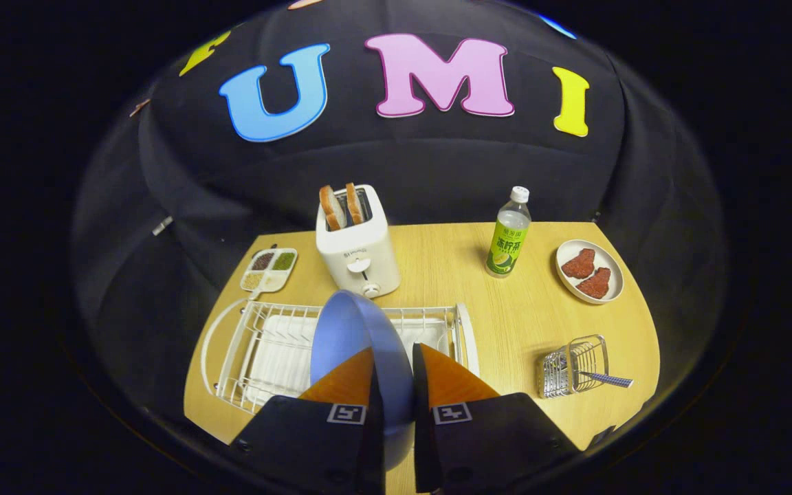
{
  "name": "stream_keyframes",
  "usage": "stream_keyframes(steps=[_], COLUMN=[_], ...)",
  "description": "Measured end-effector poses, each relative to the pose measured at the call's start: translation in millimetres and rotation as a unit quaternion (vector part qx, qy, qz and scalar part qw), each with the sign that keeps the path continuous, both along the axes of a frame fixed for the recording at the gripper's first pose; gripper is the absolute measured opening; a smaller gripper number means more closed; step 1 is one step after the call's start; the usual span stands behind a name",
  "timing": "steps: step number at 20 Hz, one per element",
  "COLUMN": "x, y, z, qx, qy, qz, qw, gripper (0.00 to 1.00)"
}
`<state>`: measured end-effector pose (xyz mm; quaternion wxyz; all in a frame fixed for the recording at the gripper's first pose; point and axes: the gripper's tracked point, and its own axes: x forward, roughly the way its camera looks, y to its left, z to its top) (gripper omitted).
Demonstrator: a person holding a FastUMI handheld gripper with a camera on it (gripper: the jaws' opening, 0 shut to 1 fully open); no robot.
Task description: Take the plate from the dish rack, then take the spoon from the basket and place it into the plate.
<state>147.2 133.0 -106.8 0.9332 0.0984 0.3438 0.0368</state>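
**Plate gripped on edge above the rack**

While the plate [348, 337] is standing on edge between the two fingers, the tool [394, 385] is clamping it from both sides, one finger pressing each face. That edge-on hold is likely following from how the rack [265, 344] stores dishes: upright in slots, so a rim pinch is the natural way to draw one out. The plate is hanging over the right part of the rack, apparently clear of the wires, though whether its lower rim is touching anything is hidden behind the fingers.

The spoon [606, 378] is lying in the wire basket [571, 368] at the near right of the worktop [451, 275], its handle poking out to the right, which is leaving a free end to grasp later. Between rack and basket a bare stretch of worktop is offering room to lay the plate flat.

Farther off, the toaster [358, 240] with two slices is sitting behind the rack, a bottle [508, 234] is standing to its right, a dish [590, 270] of food is lying at the far right, and a small tray [269, 269] is resting at the far left, all well away from the likely path.
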Motion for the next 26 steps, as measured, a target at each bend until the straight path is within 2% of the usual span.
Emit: stream_keyframes(steps=[5,10,17,20,22,26], x=[-29,-87,-166,-187,-196,-190], y=[-66,-129,-197,-206,-210,-211], z=[51,43,-29,-68,-94,-149], qx=[0.029,0.048,0.115,0.152,0.176,0.215], qy=[-0.047,-0.033,0.037,0.072,0.095,0.123], qz=[-0.001,-0.033,-0.059,-0.053,-0.051,-0.039], qw=[0.998,0.998,0.991,0.984,0.978,0.968], gripper=[0.2,0.2,0.2,0.2,0.2,0.2])
